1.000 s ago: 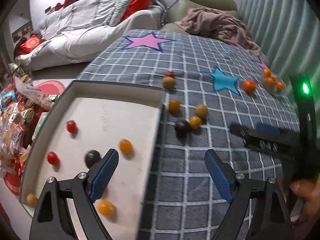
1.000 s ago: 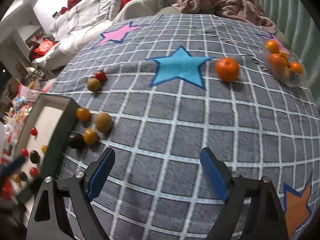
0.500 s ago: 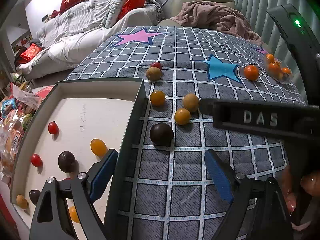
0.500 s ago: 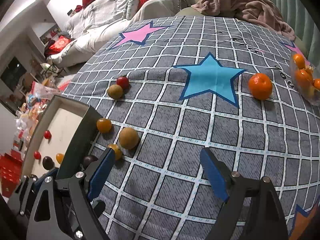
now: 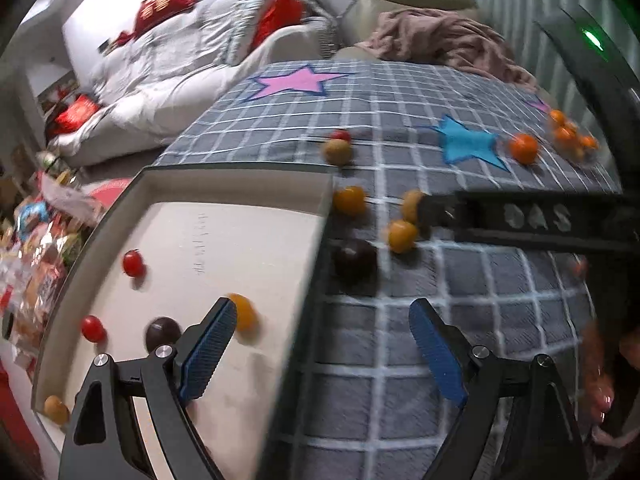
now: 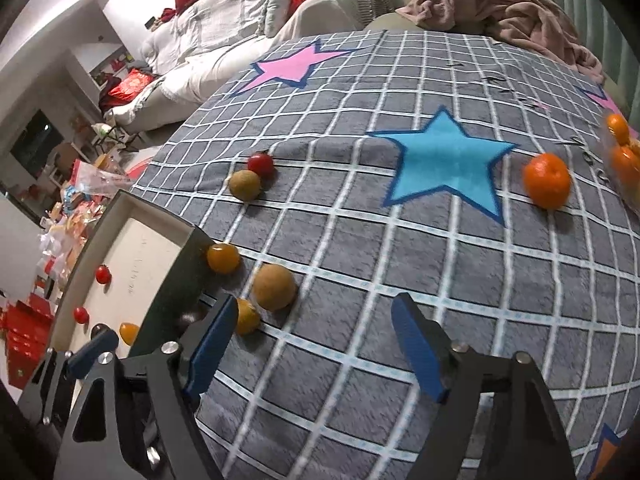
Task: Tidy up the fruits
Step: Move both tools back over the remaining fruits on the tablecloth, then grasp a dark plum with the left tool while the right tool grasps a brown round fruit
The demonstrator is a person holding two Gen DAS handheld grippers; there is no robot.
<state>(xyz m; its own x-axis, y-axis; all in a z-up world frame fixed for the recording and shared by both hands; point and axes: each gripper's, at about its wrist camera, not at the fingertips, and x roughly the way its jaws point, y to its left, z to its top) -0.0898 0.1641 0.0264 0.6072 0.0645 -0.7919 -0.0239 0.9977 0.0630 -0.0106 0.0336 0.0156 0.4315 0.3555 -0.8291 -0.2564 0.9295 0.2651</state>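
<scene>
the left gripper (image 5: pixel 320 332) is hanging with its blue-padded jaws released and nothing between them, straddling the dark right wall of the shallow white tray (image 5: pixel 236 240). the right gripper (image 6: pixel 316 332) is likewise spread wide and empty over the grey checked cloth with coloured stars (image 6: pixel 400 260).

the loose fruits are sitting just ahead of both sets of jaws — a dark round plum-like fruit (image 5: pixel 355 260) ahead of the left jaws and against the tray wall, a small yellow-orange tomato-like fruit (image 6: pixel 246 316) touching the right gripper's left pad, and a tan round fruit (image 6: pixel 275 286) just beyond it.

to do this well, i judge the right gripper should be centring on one fruit only — the pad crowding the small yellow one risks rolling it. closing gently is wise; these look soft and roll easily.
</scene>
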